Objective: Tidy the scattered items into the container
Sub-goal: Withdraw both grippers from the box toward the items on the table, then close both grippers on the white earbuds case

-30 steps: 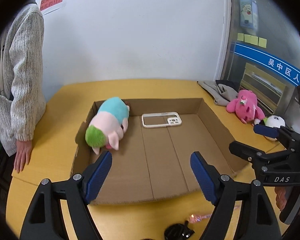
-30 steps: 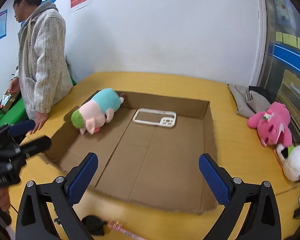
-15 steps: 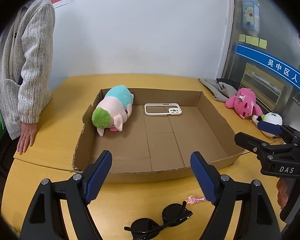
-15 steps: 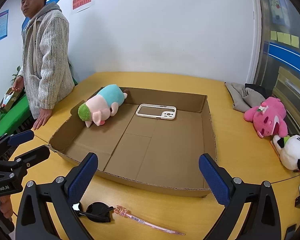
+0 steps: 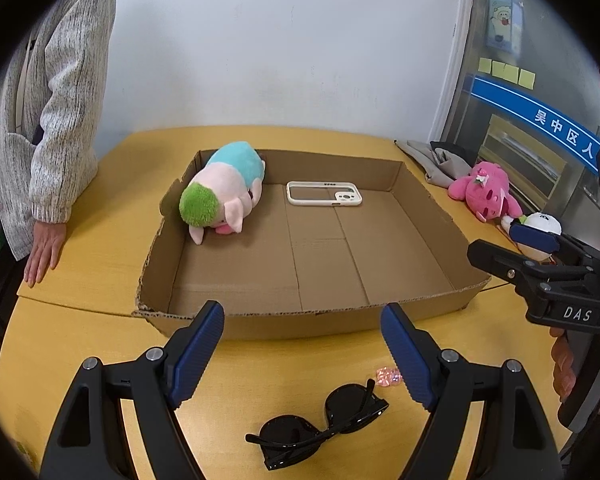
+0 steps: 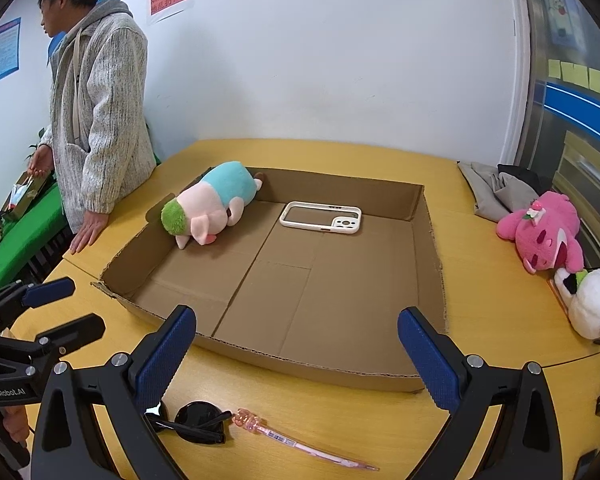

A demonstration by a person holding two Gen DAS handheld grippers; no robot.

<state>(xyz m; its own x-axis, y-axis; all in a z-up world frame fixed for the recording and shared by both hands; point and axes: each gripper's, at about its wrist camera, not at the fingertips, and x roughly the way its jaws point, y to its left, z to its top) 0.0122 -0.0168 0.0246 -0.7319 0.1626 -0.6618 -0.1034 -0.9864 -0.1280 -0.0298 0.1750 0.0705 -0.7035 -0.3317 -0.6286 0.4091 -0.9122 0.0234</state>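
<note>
Both hand-held grippers spread and empty before the box.

Left wrist: left hand-held gripper (image 5: 302,354) gapes above sunglasses (image 5: 320,428) on the bench (image 5: 80,360), outside the box (image 5: 308,312); thin frames could slip.
Right wrist: right hand-held gripper (image 6: 296,354) gapes; pen (image 6: 300,442) may roll.

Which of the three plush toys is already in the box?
The pig plush with the teal back and green tuft, lying in the cardboard box. The pink plush and panda plush lie outside it on the table.
</note>
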